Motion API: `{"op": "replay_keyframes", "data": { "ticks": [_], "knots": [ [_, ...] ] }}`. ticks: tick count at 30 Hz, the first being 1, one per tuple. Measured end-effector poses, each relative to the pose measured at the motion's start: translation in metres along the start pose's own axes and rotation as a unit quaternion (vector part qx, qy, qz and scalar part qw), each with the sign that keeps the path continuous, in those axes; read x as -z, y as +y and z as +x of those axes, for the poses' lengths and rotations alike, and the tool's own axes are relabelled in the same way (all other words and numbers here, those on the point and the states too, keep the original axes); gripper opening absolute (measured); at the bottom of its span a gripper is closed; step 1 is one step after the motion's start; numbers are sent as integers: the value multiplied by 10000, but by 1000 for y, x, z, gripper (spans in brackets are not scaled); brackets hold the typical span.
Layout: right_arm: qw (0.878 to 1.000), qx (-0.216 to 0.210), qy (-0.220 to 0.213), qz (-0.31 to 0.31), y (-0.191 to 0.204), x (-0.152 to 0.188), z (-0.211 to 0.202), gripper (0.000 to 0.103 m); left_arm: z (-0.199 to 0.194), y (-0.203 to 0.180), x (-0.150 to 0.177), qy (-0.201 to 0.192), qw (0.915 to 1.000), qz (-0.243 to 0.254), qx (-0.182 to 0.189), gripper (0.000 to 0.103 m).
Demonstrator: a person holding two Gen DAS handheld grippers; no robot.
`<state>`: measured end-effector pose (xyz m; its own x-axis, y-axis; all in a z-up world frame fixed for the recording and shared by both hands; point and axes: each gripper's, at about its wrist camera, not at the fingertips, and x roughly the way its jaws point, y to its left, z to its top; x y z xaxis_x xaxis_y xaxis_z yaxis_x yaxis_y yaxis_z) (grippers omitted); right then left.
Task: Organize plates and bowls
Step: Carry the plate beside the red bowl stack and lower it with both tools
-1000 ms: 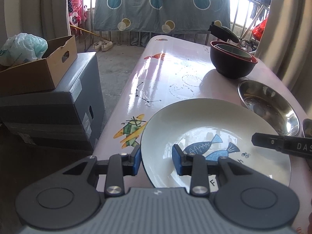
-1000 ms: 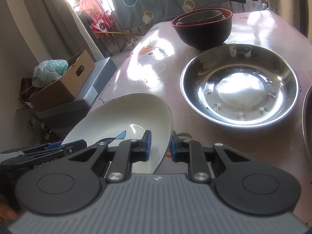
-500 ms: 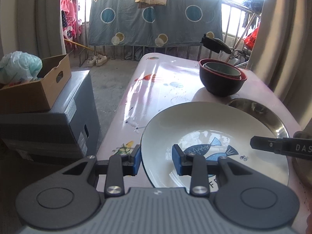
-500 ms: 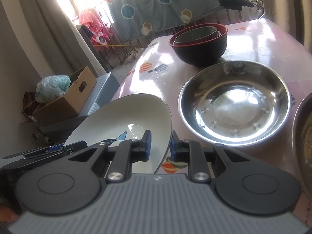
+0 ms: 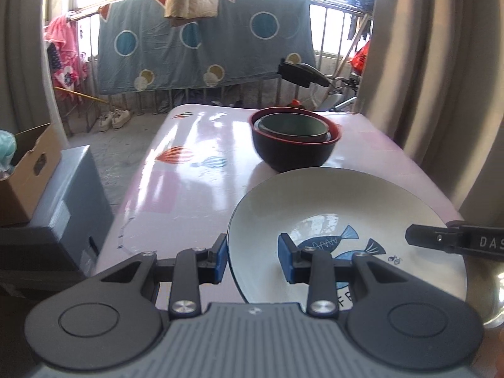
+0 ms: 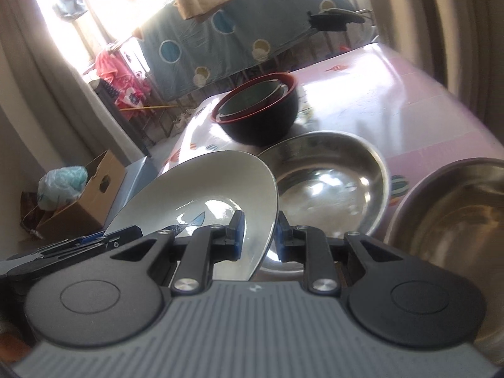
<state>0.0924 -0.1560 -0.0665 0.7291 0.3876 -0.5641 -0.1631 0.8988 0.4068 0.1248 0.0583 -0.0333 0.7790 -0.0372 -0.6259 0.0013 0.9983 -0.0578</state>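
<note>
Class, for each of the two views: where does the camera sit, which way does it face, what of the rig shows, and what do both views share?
Left wrist: sits behind the left gripper, facing along the table toward the window; right gripper's fingertip intrudes.
Right wrist: behind the right gripper, facing the steel bowl.
Shared: fish plate gripped at opposite rims, nested bowls.

Both wrist views look forward and down along their fingers, close over the tabletop's (image 5: 189,189) near end, facing its far edge; both share the fish plate (image 5: 346,208) (image 6: 201,186) and nested bowls (image 5: 293,145) (image 6: 258,113).
</note>
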Motion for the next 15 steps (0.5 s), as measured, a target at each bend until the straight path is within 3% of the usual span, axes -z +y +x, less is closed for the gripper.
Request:
{"op": "replay_keyframes", "data": {
  "ticks": [8, 15],
  "knots": [
    [9989, 369, -115, 259, -45, -16, -3, 20, 35, -36, -15, 101, 9994, 188, 286, 34],
    [9979, 526, 26, 382, -70, -25, 16, 20, 64, -46, -20, 306, 9987, 286, 292, 34]
  ]
}}
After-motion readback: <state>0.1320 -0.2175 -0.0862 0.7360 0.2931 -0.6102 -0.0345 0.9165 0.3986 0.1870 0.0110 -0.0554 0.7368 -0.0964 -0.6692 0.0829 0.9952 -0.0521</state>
